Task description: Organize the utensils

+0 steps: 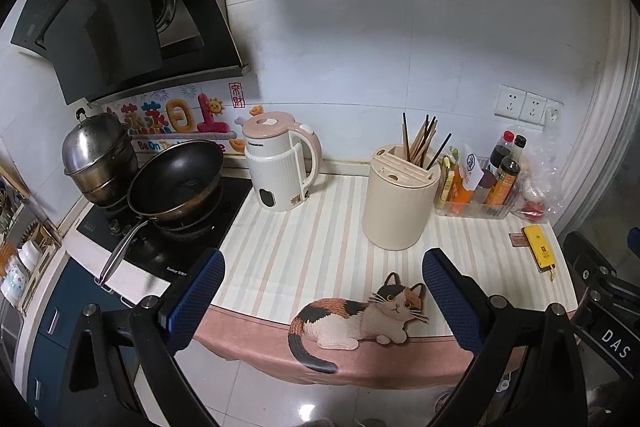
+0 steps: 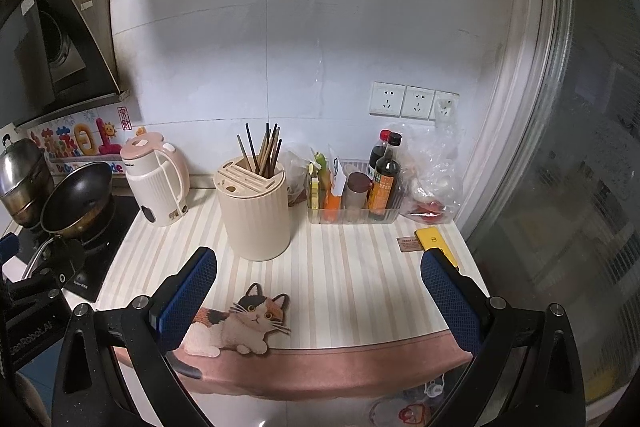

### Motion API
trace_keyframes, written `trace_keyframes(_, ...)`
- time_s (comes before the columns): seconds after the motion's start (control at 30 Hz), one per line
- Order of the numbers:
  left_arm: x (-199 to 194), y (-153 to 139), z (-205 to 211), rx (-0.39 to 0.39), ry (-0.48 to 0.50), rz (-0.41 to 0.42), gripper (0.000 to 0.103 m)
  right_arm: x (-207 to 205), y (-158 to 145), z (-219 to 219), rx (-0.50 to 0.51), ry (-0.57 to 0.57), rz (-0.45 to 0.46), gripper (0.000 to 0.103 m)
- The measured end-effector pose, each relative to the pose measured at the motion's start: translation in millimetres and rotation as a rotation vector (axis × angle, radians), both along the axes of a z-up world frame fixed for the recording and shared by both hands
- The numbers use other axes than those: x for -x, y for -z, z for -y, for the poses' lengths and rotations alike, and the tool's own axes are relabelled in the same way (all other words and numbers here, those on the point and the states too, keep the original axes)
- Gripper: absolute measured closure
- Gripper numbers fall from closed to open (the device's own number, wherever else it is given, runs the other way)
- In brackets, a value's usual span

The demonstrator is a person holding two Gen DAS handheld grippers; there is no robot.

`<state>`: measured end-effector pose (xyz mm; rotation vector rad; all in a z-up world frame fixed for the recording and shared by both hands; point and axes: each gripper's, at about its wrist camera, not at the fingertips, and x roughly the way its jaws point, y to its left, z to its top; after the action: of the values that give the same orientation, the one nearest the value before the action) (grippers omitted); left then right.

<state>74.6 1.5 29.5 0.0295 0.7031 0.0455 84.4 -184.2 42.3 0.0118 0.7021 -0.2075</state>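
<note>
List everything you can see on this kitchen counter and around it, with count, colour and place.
utensil holder: one, cream, mid-counter
chopsticks: a bunch, wood and dark, upright in the holder
kettle: one, white and pink, left of the holder
frying pan: one, black, on the stove
steel pot: one, silver, behind the pan
condiment tray: one, clear, right of the holder, holding bottles
yellow device: one, right counter edge
cat mat: one, striped, covers the counter
left gripper: open, blue pads
right gripper: open, blue pads

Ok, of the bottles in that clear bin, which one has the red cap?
The tall dark bottle at the back of the clear bin; the two dark bottles beside it have black caps.
</note>
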Motion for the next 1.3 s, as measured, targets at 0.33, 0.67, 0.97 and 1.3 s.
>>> trace_keyframes(0.33,-2.5,0.9,-0.2,0.003,-0.004,-0.004,0.002,-1.9,6.7,-0.5,0.002,-0.002,-0.012,0.0)
trace_keyframes(0.67,-2.7,1.3,-0.2,0.003,-0.003,-0.007,0.002,-3.7,10.0,-0.5,0.004,-0.002,-0.011,0.0)
trace_keyframes(0.97,-3.4,1.1,-1.0,0.003,-0.001,-0.007,0.002,-3.8,9.7,-0.7,0.004,-0.001,-0.011,0.0)
trace_keyframes(1.3,-3.5,2.7,-0.8,0.003,-0.001,-0.009,0.002,-2.2,10.7,-1.3,0.003,-0.003,-0.008,0.0)
